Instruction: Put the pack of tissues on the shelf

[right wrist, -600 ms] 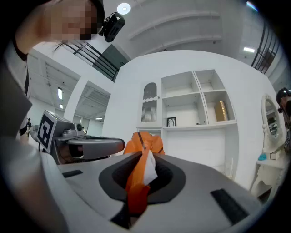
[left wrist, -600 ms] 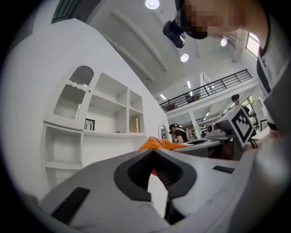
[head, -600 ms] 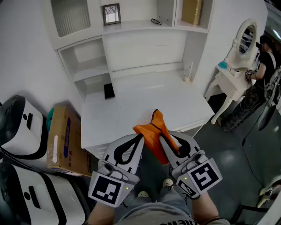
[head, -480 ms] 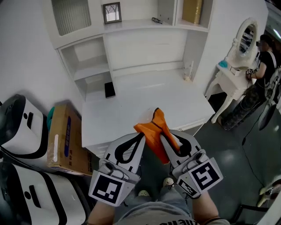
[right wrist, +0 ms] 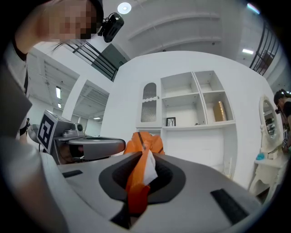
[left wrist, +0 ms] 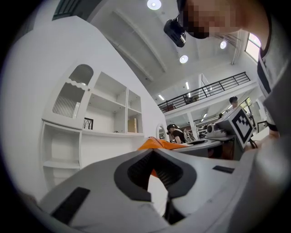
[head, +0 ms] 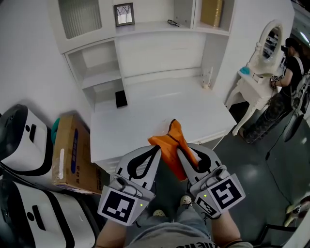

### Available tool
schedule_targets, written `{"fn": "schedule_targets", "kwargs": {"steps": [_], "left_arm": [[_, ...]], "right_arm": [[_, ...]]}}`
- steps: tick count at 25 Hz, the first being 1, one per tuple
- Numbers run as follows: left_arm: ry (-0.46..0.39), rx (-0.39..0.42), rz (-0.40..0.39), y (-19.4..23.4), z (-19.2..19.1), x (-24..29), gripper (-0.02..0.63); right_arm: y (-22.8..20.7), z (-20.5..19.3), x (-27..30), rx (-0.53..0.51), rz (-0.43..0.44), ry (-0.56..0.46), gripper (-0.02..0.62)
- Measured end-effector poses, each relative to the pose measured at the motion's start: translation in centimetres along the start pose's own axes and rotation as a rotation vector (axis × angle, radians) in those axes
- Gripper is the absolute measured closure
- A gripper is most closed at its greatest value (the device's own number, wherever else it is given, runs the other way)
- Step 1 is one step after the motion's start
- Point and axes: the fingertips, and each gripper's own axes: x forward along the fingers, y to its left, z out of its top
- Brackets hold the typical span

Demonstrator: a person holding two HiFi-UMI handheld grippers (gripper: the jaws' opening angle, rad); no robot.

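nearest the camera, the left gripper (head: 156, 149) is riding level with its jaws pressed together on nothing. just beside it, the right gripper (head: 180, 151) is clamping the orange pack of tissues (head: 169, 144) narrowly between its pads. the pack is hanging in the air at about the near edge of the white desk (head: 160, 109), touching no surface.

the pickup is looking done, while the carry across the desk, the setting down and the letting go are all waiting. the pack is standing on edge in the jaws, its long axis running along them and away from the person. its far end is poking out past the fingertips and pointing toward the shelf unit.

beyond the desk, the shelf (head: 145, 29) is carrying a small picture frame (head: 123, 14), with bare cubbies (head: 99, 63) to its left, well apart from the pack.
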Motion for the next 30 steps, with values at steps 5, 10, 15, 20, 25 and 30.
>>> {"fn": "schedule_targets", "kwargs": {"steps": [5,10,15,20,25,30], "left_arm": [[-0.007,-0.009,-0.013,0.1,0.1,-0.1,0.566],[-0.016,-0.015,-0.027,0.1,-0.5,-0.5,0.566],[-0.027,-0.017,-0.04,-0.2,-0.5,1.0,0.566],[-0.049,-0.006,-0.018,0.2,-0.1,3.2,0.566],[-0.065,-0.011,0.019,1.2,0.5,6.3,0.566],[-0.121,0.02,0.071,2.7,1.6,9.7,0.566]], "right_arm": [[0.1,0.1,-0.1,-0.007,-0.018,0.009,0.557],[0.1,-0.1,-0.4,0.015,-0.053,0.002,0.554],[-1.7,-0.4,-0.6,-0.001,-0.074,0.006,0.554],[-3.8,-0.4,-0.1,0.021,-0.047,-0.008,0.554],[-6.6,-0.1,1.4,0.012,-0.01,-0.01,0.554],[-10.0,0.5,3.3,0.008,0.034,-0.024,0.554]]}}
